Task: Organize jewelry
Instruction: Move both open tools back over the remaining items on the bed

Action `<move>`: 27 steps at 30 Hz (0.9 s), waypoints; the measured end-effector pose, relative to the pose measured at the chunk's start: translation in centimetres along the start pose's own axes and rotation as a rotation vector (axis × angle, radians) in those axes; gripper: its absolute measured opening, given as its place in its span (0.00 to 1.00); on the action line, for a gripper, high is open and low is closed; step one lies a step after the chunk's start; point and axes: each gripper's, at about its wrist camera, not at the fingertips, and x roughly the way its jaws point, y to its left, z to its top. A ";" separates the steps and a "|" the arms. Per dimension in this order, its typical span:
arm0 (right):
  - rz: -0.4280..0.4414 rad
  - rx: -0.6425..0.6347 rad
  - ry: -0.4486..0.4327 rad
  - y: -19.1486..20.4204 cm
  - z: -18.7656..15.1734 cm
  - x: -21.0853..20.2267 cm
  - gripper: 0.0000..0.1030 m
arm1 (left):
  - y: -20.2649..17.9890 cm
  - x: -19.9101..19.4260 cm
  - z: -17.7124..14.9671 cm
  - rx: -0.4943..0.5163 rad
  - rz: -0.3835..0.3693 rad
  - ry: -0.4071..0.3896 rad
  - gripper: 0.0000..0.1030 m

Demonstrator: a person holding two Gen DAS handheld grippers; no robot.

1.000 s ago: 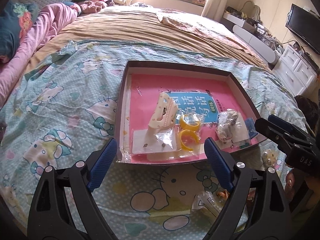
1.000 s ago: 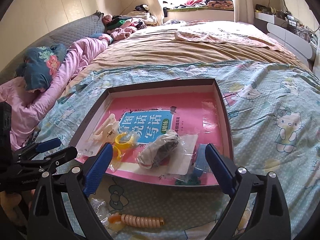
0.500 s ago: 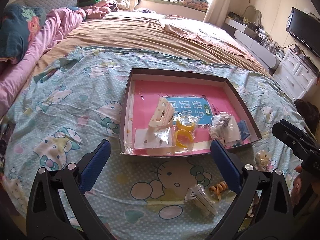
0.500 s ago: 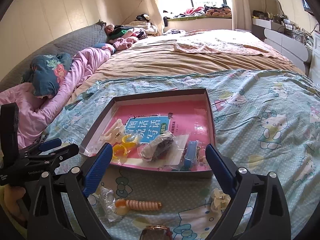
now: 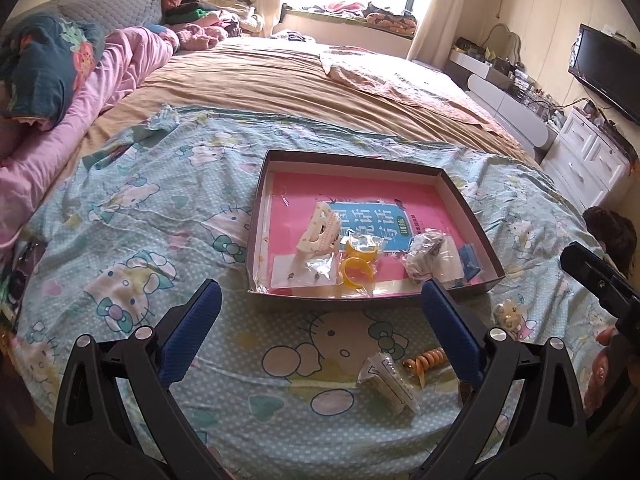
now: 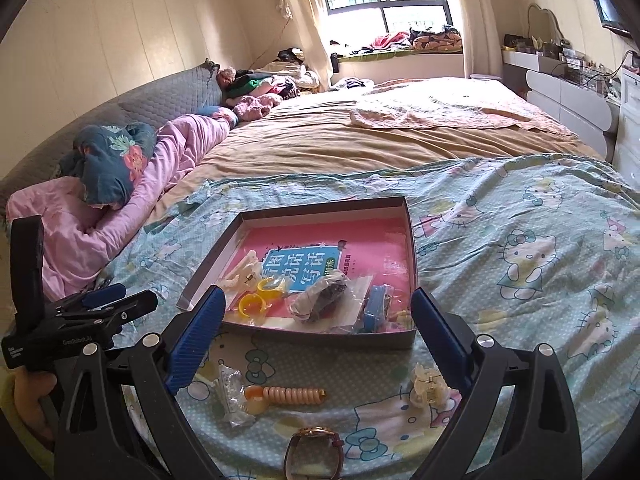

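Observation:
A shallow dark box [image 5: 352,157] lined with a pink book lies on the cartoon-cat bedspread. It holds a cream hair clip [image 5: 318,232], yellow rings [image 5: 357,276], a bagged dark piece [image 5: 426,254] and a blue item [image 5: 469,260]. In front of the box [image 6: 320,338] lie an orange spiral hair tie [image 6: 292,396], a small clear bag [image 6: 232,392], a clear claw clip [image 6: 428,384] and a watch [image 6: 316,452]. My left gripper [image 5: 320,308] and right gripper [image 6: 318,312] hover open before the box, with nothing between their fingers.
Pink and blue quilts [image 6: 120,184] pile up at the left. A tan blanket [image 5: 300,80] covers the far bed. White drawers [image 5: 592,160] and a TV [image 5: 608,68] stand at the right. A hand [image 5: 604,360] holds the right gripper.
Both grippers have drawn back and risen from the box, which looks smaller now. The loose hair tie, bag, claw clip and watch have come into view. The left jaws spread a little wider.

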 end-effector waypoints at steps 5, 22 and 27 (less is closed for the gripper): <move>-0.014 0.010 -0.029 -0.8 -0.7 -1.5 0.90 | -0.7 -0.6 -0.7 0.007 -0.013 -0.014 0.91; -0.055 -0.008 0.035 -2.1 -4.9 -2.6 0.92 | -2.0 -0.3 -3.8 0.043 -0.019 0.014 0.91; -0.053 -0.021 0.067 -2.0 -6.1 -2.4 0.92 | -1.9 -0.2 -4.7 0.045 -0.017 0.027 0.91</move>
